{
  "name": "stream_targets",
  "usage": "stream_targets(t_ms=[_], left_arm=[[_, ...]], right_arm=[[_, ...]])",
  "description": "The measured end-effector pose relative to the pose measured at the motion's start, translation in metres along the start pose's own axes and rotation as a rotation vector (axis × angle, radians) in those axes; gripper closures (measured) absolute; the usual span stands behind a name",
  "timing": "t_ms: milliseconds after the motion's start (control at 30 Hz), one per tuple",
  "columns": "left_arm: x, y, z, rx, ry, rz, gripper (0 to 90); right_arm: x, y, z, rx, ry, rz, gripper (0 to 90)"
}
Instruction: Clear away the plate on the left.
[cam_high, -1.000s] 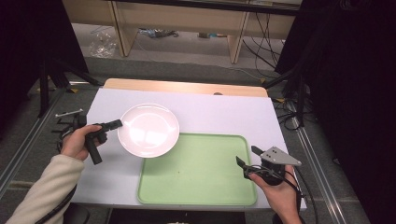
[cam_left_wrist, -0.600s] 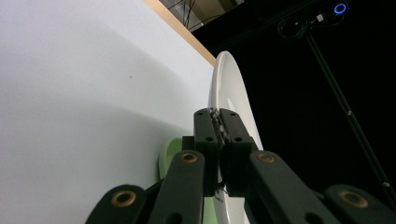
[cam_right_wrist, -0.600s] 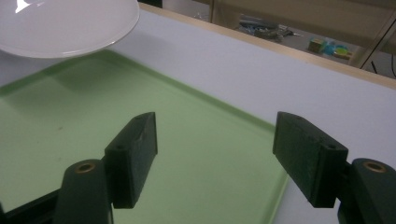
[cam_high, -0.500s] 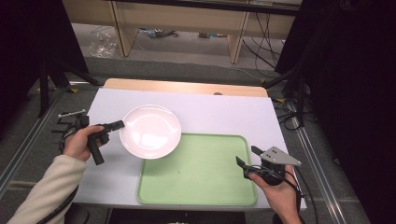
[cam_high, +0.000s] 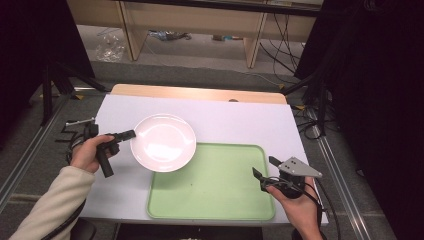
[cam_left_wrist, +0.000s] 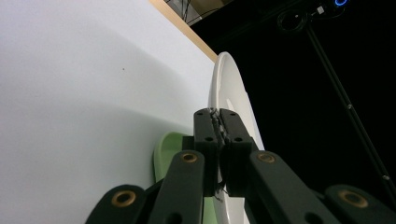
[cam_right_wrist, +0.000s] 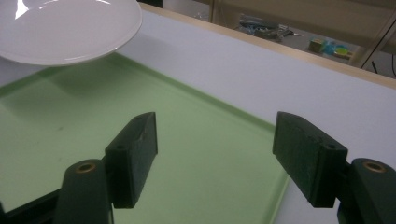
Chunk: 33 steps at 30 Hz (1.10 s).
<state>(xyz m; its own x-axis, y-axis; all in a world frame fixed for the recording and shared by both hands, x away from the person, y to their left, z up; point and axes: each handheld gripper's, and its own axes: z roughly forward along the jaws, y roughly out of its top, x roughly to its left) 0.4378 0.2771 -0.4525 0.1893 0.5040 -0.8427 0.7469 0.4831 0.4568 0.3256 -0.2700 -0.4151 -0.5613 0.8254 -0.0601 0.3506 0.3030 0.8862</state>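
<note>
1. The left tongs (cam_high: 131, 133) pinch the rim of the white plate (cam_high: 164, 142) on its left edge. In the left gripper view the jaws are pressed together on that rim, and the plate (cam_left_wrist: 233, 93) shows edge-on.

2. The plate hangs above the desk (cam_high: 225, 117), and its near edge overlaps the far left corner of the green tray (cam_high: 220, 185). The right gripper view shows the plate (cam_right_wrist: 65, 28) casting a shadow on the tray (cam_right_wrist: 196, 154), so it appears lifted and not resting.

3. The step in hand looks like carrying the plate over to set it on the tray. A grip at one edge leaves the plate's far side unsupported, so it is likely to sag or swing. Move slowly and keep the plate level.

4. Bring it toward the tray's middle and clear the raised lip before lowering it, or the edge could catch and tip the plate.

5. Lower until the base sits flat, and only then loosen the pinch.

6. The right tongs (cam_high: 265, 169) are spread wide and hold nothing, low at the tray's right side. They could steady the tray if it slides.
</note>
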Motion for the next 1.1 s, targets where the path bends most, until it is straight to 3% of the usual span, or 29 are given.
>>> stream_targets(t_ms=[367,633,667,867,900,1000,1033,1100], left_arm=[[-0.0029,-0.0044,0.0043,-0.004,-0.017,-0.012,86.3],[-0.0057,-0.006,0.0049,0.019,-0.005,-0.015,86.3],[-0.0049,-0.006,0.0055,0.022,-0.017,0.001,86.3],[-0.0075,-0.0077,0.0068,0.028,-0.018,-0.002,86.2],[-0.0084,-0.0083,0.0066,0.029,-0.003,-0.014,86.3],[-0.0088,-0.0093,0.0076,0.034,-0.004,-0.007,86.3],[-0.0083,-0.0097,0.0083,0.035,-0.02,0.012,86.2],[-0.0097,-0.0102,0.009,0.041,-0.013,0.004,86.2]], right_arm=[[-0.001,-0.0003,0.0009,-0.019,-0.008,-0.01,31.9],[-0.0012,-0.0005,0.0008,-0.02,-0.008,-0.009,31.9],[-0.0011,-0.0005,0.0008,-0.02,-0.008,-0.01,31.9],[-0.0012,-0.0004,0.0005,-0.021,-0.008,-0.009,31.8],[-0.0012,-0.0004,0.0005,-0.022,-0.008,-0.009,31.9],[-0.0002,-0.0003,0.0002,-0.016,-0.005,0.003,31.9],[-0.0004,-0.0001,-0.0004,-0.009,-0.002,0.002,31.9],[-0.001,-0.0001,-0.0004,-0.015,-0.008,-0.006,31.9]])
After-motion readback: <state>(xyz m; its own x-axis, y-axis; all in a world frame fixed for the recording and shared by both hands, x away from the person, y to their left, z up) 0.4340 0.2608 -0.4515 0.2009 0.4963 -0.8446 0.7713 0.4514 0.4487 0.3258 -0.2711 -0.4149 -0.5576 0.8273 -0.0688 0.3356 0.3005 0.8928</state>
